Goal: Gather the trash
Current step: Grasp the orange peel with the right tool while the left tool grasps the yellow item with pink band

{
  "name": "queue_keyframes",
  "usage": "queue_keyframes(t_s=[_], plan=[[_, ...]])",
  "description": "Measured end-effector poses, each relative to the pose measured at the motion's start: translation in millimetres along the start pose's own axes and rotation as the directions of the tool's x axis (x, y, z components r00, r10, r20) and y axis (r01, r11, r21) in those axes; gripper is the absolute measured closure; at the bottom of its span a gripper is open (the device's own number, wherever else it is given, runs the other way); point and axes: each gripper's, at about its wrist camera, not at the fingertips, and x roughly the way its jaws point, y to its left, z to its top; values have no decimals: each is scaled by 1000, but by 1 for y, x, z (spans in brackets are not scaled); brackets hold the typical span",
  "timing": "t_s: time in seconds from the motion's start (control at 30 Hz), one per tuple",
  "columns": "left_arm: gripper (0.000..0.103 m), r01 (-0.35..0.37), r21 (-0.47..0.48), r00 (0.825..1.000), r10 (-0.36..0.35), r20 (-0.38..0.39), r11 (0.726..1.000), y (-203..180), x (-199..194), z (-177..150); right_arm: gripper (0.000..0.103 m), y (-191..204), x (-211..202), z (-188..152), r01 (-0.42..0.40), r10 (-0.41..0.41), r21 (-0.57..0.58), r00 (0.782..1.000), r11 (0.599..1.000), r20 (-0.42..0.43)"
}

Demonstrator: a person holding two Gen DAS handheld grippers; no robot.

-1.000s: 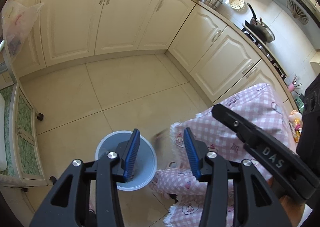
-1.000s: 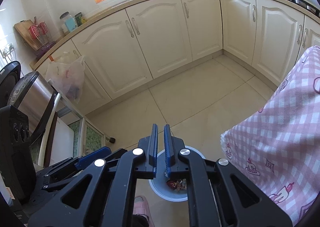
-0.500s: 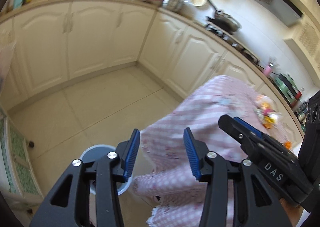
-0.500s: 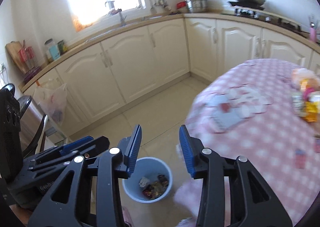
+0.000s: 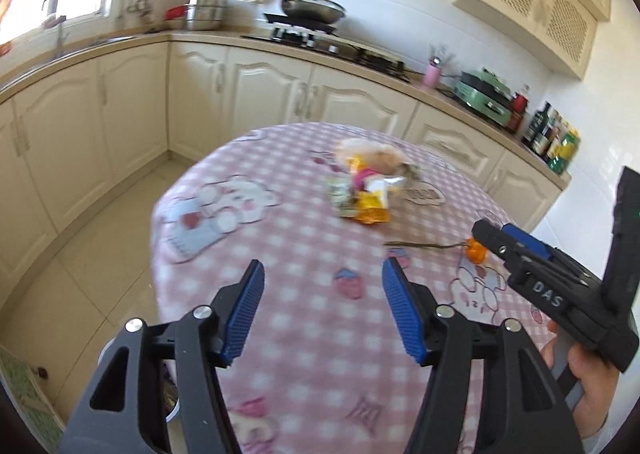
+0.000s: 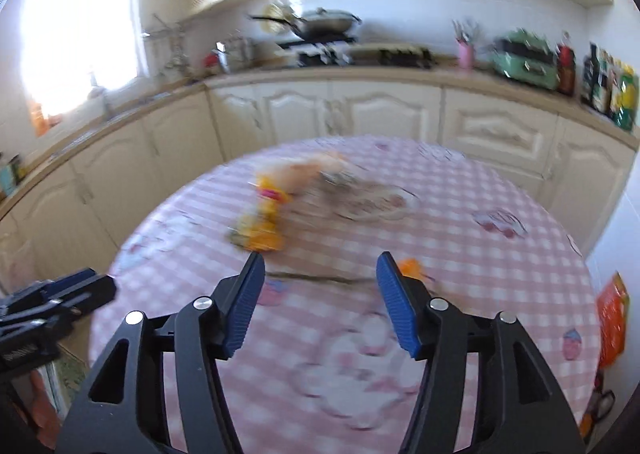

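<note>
Trash [image 5: 366,189] lies on the table [image 5: 288,318] beyond both downward-tilted, empty, opening claws: left claw [image 5: 322,308], right claw [image 6: 320,300].

one table [image 5: 280,254], two grippers [image 5: 322,306]

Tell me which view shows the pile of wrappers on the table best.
The left wrist view. There the pile of wrappers is fairly sharp: yellow, pink and silver pieces can be told apart on the pink checked tablecloth. In the right wrist view the same pile is smeared by motion into a yellow-orange streak.
</note>
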Motion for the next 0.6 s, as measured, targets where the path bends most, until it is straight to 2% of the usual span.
queue_keyframes(t_s=[0.13, 0.23, 0.3, 0.37, 0.4, 0.47, 0.6], plan=[[42, 31, 35, 999, -30, -28, 999, -30, 29, 9, 46, -43, 28, -3, 48, -44, 34, 993, 998, -108], [42, 35, 42, 999, -33, -39, 999, -41, 48, 17, 46, -59, 48, -2, -30, 44, 84, 984, 996, -171], [42, 29, 55, 999, -27, -39, 998, -50, 60, 23, 46, -60, 53, 0, -38, 53, 86, 981, 996, -184], [42, 30, 54, 999, -27, -40, 998, -53, 71, 29, 62, -62, 57, 2, -31, 46, 82, 981, 996, -187], [42, 26, 53, 999, -24, -37, 998, -55, 78, 33, 74, -62, 57, 4, -37, 52, 86, 982, 996, -184], [42, 12, 47, 999, -10, -43, 999, -56, 91, 39, 89, -65, 55, 5, -51, 65, 85, 984, 995, -165], [42, -7, 48, 999, 9, -50, 999, -57, 112, 48, 91, -63, 49, 11, -69, 78, 77, 990, 995, -117]])
